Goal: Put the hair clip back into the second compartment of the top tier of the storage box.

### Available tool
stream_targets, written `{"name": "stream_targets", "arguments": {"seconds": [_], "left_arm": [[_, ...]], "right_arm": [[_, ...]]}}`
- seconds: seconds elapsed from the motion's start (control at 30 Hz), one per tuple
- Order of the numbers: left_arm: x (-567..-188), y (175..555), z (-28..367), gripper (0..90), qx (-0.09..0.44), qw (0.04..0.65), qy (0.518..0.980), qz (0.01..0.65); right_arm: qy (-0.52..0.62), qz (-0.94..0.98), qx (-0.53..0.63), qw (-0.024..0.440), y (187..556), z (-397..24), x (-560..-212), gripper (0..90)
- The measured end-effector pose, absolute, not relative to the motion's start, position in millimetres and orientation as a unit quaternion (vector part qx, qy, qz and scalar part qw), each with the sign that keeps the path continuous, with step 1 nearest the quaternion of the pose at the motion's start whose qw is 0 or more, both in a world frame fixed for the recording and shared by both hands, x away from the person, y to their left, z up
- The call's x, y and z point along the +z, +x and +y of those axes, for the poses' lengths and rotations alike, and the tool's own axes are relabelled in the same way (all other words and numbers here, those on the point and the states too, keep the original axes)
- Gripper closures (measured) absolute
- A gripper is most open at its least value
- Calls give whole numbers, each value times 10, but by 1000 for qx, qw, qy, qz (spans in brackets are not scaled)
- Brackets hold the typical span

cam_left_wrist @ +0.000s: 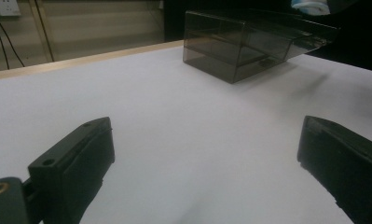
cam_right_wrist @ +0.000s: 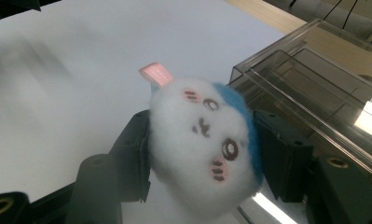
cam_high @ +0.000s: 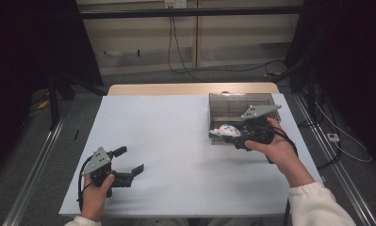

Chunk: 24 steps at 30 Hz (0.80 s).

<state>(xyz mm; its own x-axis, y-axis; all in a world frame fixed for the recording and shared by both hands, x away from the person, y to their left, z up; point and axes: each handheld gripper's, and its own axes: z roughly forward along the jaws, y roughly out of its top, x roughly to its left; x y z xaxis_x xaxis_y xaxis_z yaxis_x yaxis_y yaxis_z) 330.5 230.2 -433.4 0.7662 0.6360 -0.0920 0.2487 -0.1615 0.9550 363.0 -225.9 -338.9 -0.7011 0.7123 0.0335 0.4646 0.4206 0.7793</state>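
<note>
A small white plush toy (cam_right_wrist: 203, 144) with a cartoon face, a blue back and a pink tag sits squeezed between the jaws of my right gripper (cam_right_wrist: 202, 156). In the high view the plush toy (cam_high: 226, 130) hangs over the front edge of a smoky clear plastic box (cam_high: 240, 109), with the right gripper (cam_high: 232, 135) shut on it. My left gripper (cam_high: 130, 160) rests low at the near left of the white table top (cam_high: 167, 136), its jaws wide apart with nothing between them. Ahead of the left gripper (cam_left_wrist: 204, 163) the box (cam_left_wrist: 249, 44) stands far off.
The white table top (cam_left_wrist: 183, 107) has a bare wooden strip (cam_high: 190, 88) along its far edge. Dark stands and cables (cam_high: 176, 52) lie on the floor behind it. A metal rail (cam_high: 35, 169) runs along the floor at the left.
</note>
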Motion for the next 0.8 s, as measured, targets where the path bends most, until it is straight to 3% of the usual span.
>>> {"name": "stream_targets", "arguments": {"seconds": [0.8], "left_arm": [[-4337, 3306, 2298, 39, 171, 572, 747, 295]], "right_arm": [[387, 819, 383, 182, 3741, -2640, -3446, 414]]}}
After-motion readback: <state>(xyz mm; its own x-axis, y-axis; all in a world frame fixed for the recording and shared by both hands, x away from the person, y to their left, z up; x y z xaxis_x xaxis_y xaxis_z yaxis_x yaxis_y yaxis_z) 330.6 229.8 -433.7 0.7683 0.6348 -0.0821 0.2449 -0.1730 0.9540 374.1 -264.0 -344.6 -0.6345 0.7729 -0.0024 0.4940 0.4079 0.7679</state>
